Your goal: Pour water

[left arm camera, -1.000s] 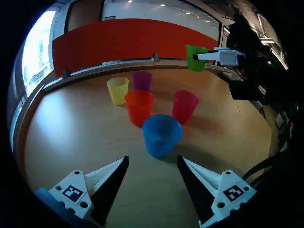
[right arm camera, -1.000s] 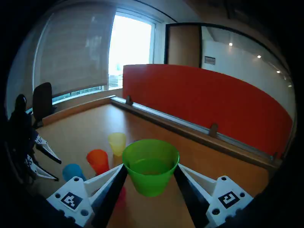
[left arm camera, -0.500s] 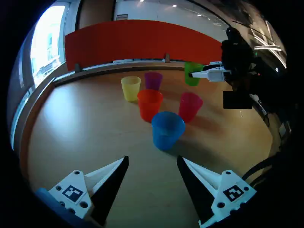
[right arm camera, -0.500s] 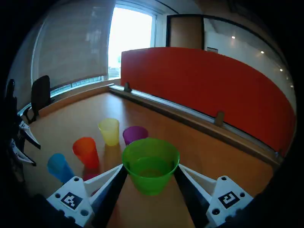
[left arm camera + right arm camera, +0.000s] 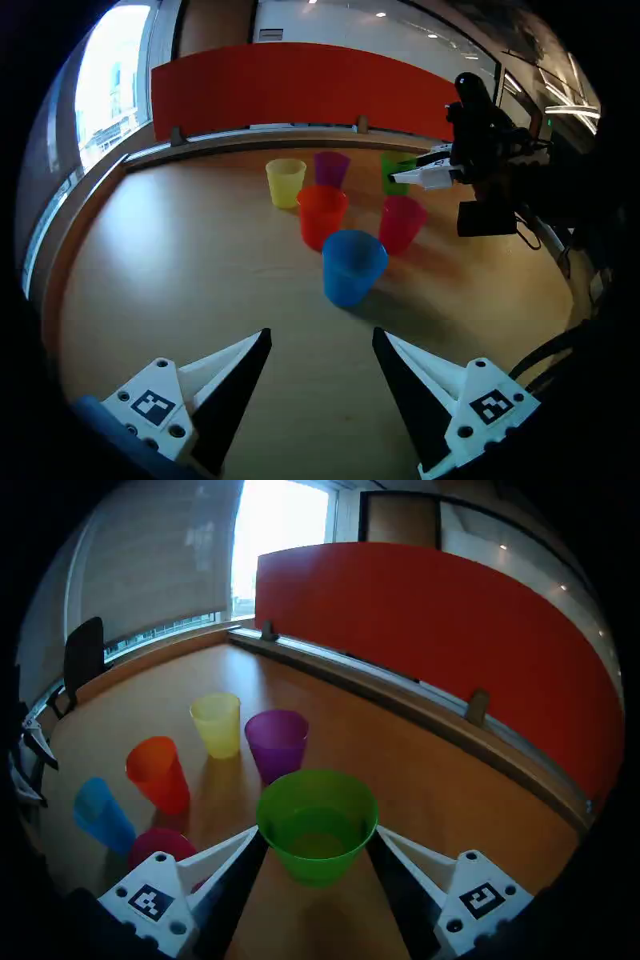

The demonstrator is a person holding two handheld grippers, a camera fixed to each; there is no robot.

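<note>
Logging one translucent green cup (image 5: 317,844), a little liquid inside, pinched upright in our right gripper (image 5: 316,832) over the tabletop (image 5: 448,784) near the purple cup (image 5: 277,740); our left gripper (image 5: 320,332) spread.

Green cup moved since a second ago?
Yes: down. In the left gripper view the green cup sat well above the purple cup; now it is level with it, to its right.
</note>
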